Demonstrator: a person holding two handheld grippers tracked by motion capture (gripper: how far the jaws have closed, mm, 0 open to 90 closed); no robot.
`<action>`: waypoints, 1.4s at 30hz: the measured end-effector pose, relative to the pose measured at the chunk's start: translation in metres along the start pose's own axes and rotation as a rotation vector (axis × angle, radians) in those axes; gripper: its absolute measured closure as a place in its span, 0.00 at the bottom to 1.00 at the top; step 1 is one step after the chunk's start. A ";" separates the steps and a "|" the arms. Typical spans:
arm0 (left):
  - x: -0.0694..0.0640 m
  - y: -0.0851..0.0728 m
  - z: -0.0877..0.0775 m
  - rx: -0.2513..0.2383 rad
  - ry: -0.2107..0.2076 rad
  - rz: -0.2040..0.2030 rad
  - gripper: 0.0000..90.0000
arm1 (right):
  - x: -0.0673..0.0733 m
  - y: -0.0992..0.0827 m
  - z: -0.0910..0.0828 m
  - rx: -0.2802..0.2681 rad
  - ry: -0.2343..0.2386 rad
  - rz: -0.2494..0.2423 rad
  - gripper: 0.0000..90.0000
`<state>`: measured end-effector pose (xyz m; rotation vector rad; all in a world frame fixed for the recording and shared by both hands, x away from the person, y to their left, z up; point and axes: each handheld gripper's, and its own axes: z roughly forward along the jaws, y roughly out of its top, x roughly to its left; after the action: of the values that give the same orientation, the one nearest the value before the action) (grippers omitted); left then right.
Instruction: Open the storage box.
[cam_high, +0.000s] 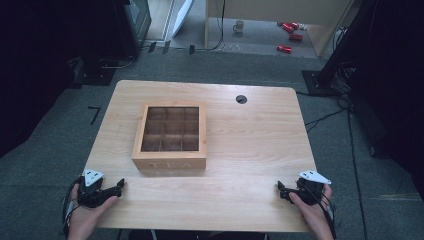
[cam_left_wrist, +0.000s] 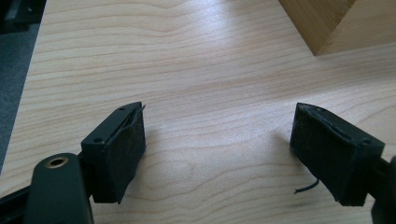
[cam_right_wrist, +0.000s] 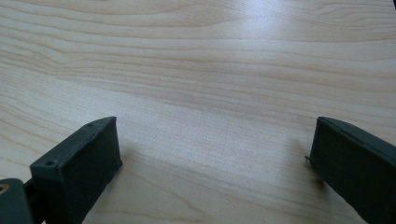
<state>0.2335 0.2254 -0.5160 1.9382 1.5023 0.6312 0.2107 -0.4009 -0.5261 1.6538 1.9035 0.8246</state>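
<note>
**Grippers wait beside tea box**

A square wooden tea box (cam_high: 170, 137) with nine glass-topped compartments sits mid-table on the pale wooden table (cam_high: 250, 150). The left gripper (cam_high: 120, 186) and right gripper (cam_high: 280, 189) rest at the near corners, jaws spread wide, holding nothing. A white mug (cam_high: 239, 26) and red items (cam_high: 290, 35) lie on the floor beyond.

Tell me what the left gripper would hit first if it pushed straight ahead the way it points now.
Probably nothing at once: the left gripper, jaws open, faces bare table. The wooden tea box sits ahead and off to one side; its near corner might be clipped, but depth is unclear.
</note>
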 end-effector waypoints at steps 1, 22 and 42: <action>0.000 0.000 0.000 0.000 0.001 -0.003 0.21 | 0.000 0.000 0.000 0.000 -0.001 0.001 0.02; -0.032 0.030 -0.012 -0.130 -0.153 -0.004 0.27 | 0.000 0.002 0.002 0.000 0.007 -0.006 0.02; -0.045 0.064 0.008 -0.092 -0.263 0.085 0.49 | 0.000 0.003 0.003 0.000 0.008 -0.008 0.02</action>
<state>0.2713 0.1691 -0.4768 1.9371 1.2147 0.4523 0.2151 -0.3998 -0.5261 1.6443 1.9146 0.8297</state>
